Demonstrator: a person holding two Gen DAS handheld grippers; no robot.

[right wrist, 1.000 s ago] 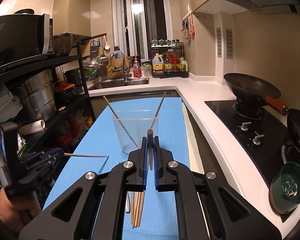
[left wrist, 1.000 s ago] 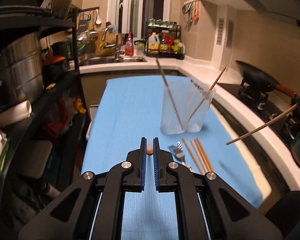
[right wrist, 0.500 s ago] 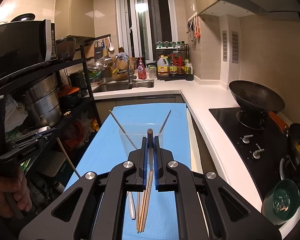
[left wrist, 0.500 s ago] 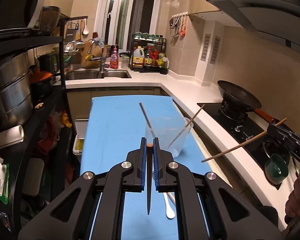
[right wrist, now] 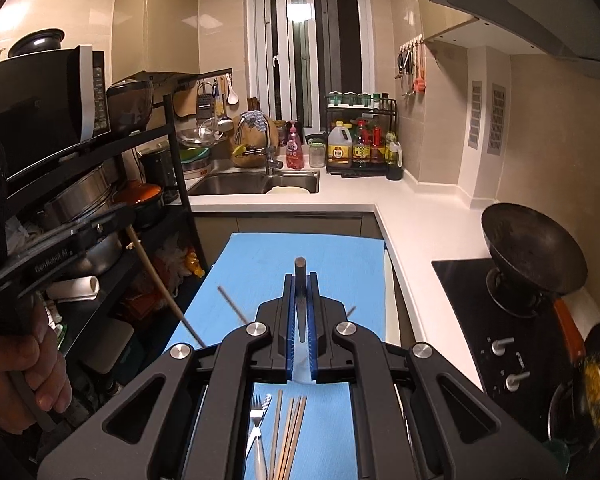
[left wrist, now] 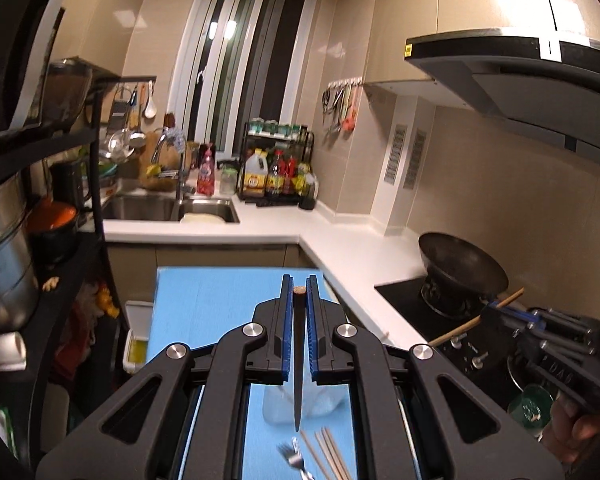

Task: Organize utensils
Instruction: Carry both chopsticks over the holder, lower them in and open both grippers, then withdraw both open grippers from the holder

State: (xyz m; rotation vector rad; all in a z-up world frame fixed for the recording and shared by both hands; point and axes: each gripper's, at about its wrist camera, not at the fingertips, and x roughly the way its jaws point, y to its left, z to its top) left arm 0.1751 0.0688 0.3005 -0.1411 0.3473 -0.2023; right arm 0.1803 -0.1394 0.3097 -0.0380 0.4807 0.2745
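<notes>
Both hand-held grippers are up above the blue mat [right wrist: 320, 256], each clenched on one chopstick.

Left hand-held gripper [left wrist: 299, 292]: jaws pinched on a dark chopstick [left wrist: 298, 376] near its butt end; the tip hangs down toward the clear cup [left wrist: 320, 404], which shows through the frame below (only partly seen). In the right wrist view the same stick shows pale [right wrist: 156, 280], slanting down from that gripper.

Right hand-held gripper [right wrist: 300, 280]: jaws closed on a second chopstick [right wrist: 301, 272], butt end standing proud above the pads. The left wrist view shows that stick [left wrist: 476, 322] slanting over the stove side.

On the mat, not yet collected: a fork [right wrist: 257, 420] and a bundle of wooden chopsticks [right wrist: 290, 432] lying side by side, just beside the cup in the left wrist view. Two sticks [right wrist: 230, 304] lean out of the cup already.

Step in hand, as I judge it: carrying a picked pair to the cup, so the sorting is partly done.

Next move calls for bringing each tip over the cup mouth, tilting the stick closer to upright, then lowering before letting go. The left stick looks nearer to lined up than the right. Risk: a tip striking the rim or the leaning sticks could tip the light cup.
</notes>
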